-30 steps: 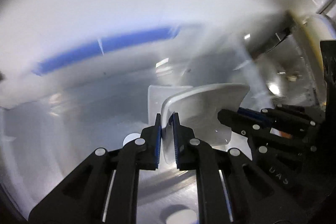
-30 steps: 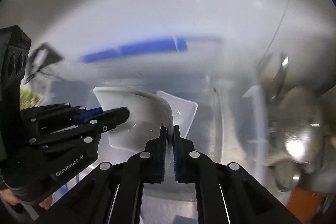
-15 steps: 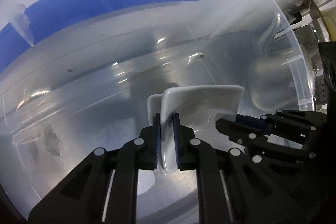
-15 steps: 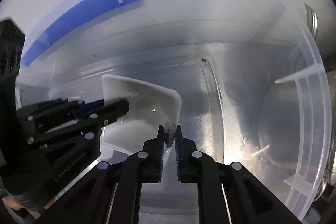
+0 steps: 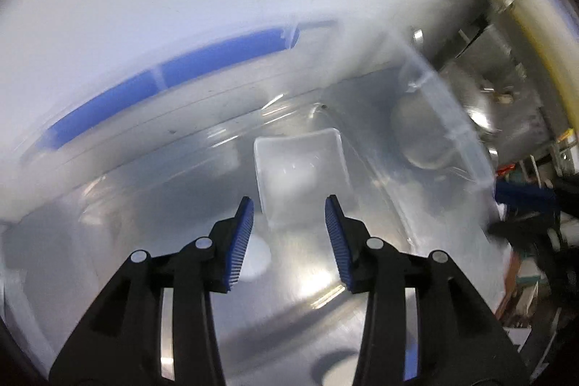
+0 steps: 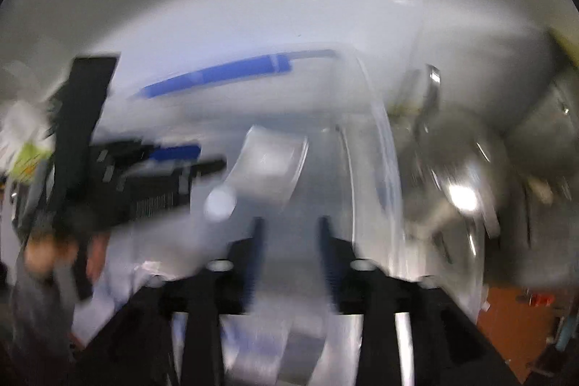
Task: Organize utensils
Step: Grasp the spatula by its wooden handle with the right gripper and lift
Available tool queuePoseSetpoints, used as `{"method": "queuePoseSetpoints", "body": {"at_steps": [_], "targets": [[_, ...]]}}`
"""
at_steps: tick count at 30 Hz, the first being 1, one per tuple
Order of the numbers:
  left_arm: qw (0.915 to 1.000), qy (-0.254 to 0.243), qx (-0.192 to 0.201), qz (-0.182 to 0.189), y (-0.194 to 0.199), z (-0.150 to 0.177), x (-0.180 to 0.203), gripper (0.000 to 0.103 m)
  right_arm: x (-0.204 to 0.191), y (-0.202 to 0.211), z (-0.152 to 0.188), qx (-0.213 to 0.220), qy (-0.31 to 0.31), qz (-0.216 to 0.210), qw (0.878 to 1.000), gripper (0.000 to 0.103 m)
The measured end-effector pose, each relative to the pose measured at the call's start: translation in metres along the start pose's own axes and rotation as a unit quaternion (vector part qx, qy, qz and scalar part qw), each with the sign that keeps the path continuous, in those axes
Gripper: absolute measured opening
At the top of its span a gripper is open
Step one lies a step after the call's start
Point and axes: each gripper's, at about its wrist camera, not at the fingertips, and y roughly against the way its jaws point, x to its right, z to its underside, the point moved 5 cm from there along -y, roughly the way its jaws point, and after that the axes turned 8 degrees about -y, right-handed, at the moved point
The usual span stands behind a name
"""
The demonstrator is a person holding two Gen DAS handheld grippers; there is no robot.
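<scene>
The left gripper is seen from behind in the left wrist view, its black arms angled forward and down into a large clear plastic bin with a blue rim strip. Its blue-padded fingers are spread wide and nothing is held between them. Just ahead of the fingertips, a small white square dish is seen on the floor of the bin, open side up, apart from both pads. At the far right edge of that view, part of the right gripper is glimpsed, blurred.

In the right wrist view, heavily smeared, the left gripper is shown at the left, held by a hand. The white dish is seen at the centre inside the bin. The right gripper is pointed toward it, with its fingers parted and empty.
</scene>
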Motion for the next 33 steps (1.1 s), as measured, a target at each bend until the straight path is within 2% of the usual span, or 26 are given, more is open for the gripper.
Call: {"method": "queuePoseSetpoints", "body": {"at_steps": [1,2,4,5,6,8,10,13,16,18,19,22,26,29,31,33], "targets": [[0.9998,0.001,0.018,0.005,0.016,0.008,0.008,0.040,0.003,0.020,0.031,0.010,0.003,-0.009,1.000,0.052],[0.9987,-0.003,0.047,0.019,0.034,0.023,0.024,0.045,0.004,0.028,0.048,0.010,0.006,-0.011,1.000,0.052],[0.9938,-0.011,0.094,0.059,0.068,0.052,0.042,0.061,0.016,0.035,0.099,0.002,-0.001,0.001,1.000,0.052],[0.9894,-0.016,0.115,0.087,0.083,0.076,0.060,0.073,0.024,0.033,0.129,-0.011,-0.013,0.009,1.000,0.052],[0.9866,-0.020,0.125,0.103,0.090,0.091,0.071,0.076,0.032,0.024,0.158,-0.030,-0.023,0.016,0.999,0.052],[0.9836,-0.016,0.120,0.133,0.092,0.131,0.097,0.076,0.051,0.004,0.200,-0.053,-0.039,0.033,0.997,0.052],[0.9850,-0.001,0.102,0.139,0.086,0.153,0.110,0.076,0.060,-0.016,0.236,-0.086,-0.055,0.043,0.994,0.052],[0.9839,0.040,0.067,0.161,0.056,0.176,0.121,0.076,0.062,-0.031,0.265,-0.108,-0.076,0.022,0.991,0.052],[0.9839,0.060,0.020,0.167,0.025,0.186,0.126,0.076,0.060,-0.046,0.271,-0.118,-0.091,0.005,0.989,0.052],[0.9850,0.056,-0.009,0.163,-0.002,0.193,0.134,0.076,0.057,-0.051,0.273,-0.120,-0.085,-0.005,0.989,0.040],[0.9855,0.049,-0.017,0.161,-0.009,0.197,0.140,0.076,0.056,-0.053,0.275,-0.126,-0.080,-0.013,0.989,0.026],[0.9812,0.053,-0.037,0.182,-0.031,0.202,0.152,0.076,0.058,-0.053,0.272,-0.124,-0.072,-0.013,0.990,0.025],[0.9672,0.095,-0.055,0.229,-0.056,0.204,0.167,0.076,0.071,-0.046,0.285,-0.124,-0.076,-0.033,0.989,0.025],[0.9618,0.121,-0.065,0.237,-0.073,0.205,0.173,0.075,0.078,-0.040,0.292,-0.108,-0.052,-0.045,0.992,0.025],[0.9560,0.142,-0.071,0.246,-0.074,0.206,0.175,0.070,0.084,-0.034,0.298,-0.100,-0.037,-0.059,0.993,0.025],[0.9484,0.165,-0.085,0.257,-0.083,0.209,0.179,0.055,0.089,-0.031,0.303,-0.102,-0.033,-0.076,0.991,0.025]]}}
